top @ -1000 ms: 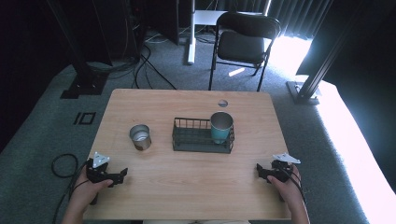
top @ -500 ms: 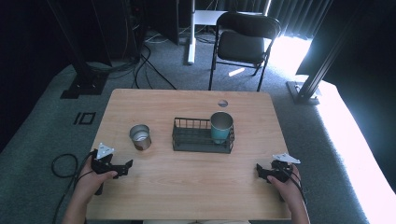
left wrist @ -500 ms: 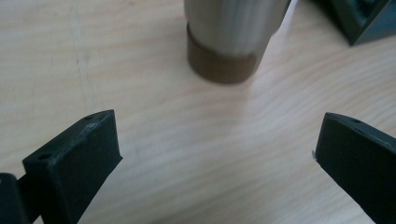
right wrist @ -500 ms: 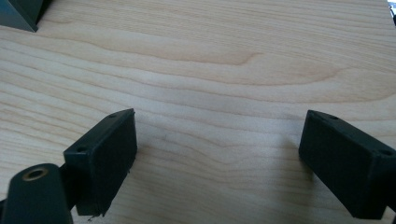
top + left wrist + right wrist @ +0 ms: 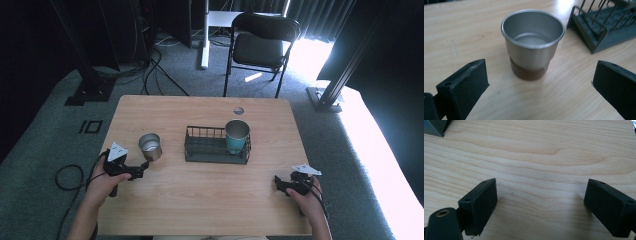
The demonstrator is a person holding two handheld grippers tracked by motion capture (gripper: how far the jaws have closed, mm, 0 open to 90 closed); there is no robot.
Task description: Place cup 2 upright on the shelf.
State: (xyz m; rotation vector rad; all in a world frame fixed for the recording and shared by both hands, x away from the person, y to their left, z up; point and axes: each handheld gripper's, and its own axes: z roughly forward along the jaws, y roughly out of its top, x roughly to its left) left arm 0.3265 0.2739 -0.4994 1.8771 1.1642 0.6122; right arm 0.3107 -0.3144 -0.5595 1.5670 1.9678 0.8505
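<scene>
The left claw (image 5: pixel 141 167) sits low at the near left of the wooden surface (image 5: pixel 210 200), its jaws spread wide with nothing between them. It points at the steel cup (image 5: pixel 150 146), which stands upright and empty just beyond the jaw tips, apart from them. In the left gripper view the steel cup (image 5: pixel 532 42) stands ahead of the gap between the two black jaws, and bare wood lies between the cup and the jaws, so nothing blocks the way to it.

Just to the right of the cup, near but not touching, stands a dark wire basket (image 5: pixel 216 145); its corner (image 5: pixel 599 30) shows at the upper right of the left gripper view. A teal cup (image 5: pixel 236 136) stands upright in the basket's right end, its rim rising above the wires.

The right claw (image 5: pixel 278 184) rests at the near right of the surface, well apart from the basket and both cups. Its jaws are also wide apart and empty, with plain wood grain under them in the right gripper view.

Count: two cups, one steel and one teal; one basket; two claws. Behind the surface on the carpet stands one black folding chair (image 5: pixel 262 45), and black cables (image 5: pixel 155 70) trail over the floor at the far left.
</scene>
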